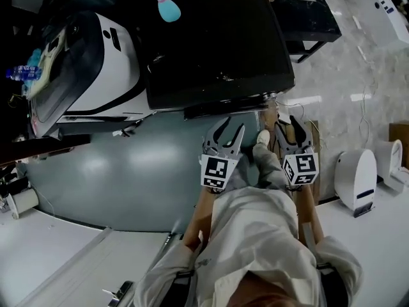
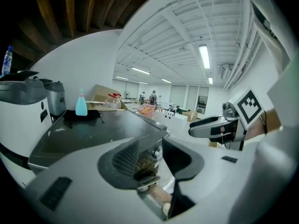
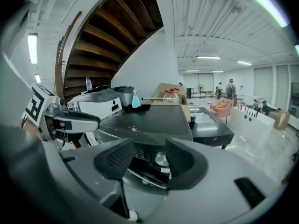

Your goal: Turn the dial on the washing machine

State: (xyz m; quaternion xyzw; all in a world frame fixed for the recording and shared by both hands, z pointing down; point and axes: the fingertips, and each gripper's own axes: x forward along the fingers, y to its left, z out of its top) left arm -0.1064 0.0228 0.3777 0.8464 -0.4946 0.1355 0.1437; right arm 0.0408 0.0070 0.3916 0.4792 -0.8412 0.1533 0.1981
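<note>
Both left gripper [image 1: 229,128] and right gripper [image 1: 287,121] released, empty. Approach stage; next I'd reach the round silver dial [image 3: 162,159] at twelve o'clock.

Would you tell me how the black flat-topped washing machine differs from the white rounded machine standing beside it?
The black flat-topped washing machine is dark all over; the white rounded machine has a white shell with black trim. The washing machine's top is flat, whereas the white machine's curves and slopes. A turquoise bottle stands on the washing machine's far end, not on the white machine. Both stand side by side.
</note>
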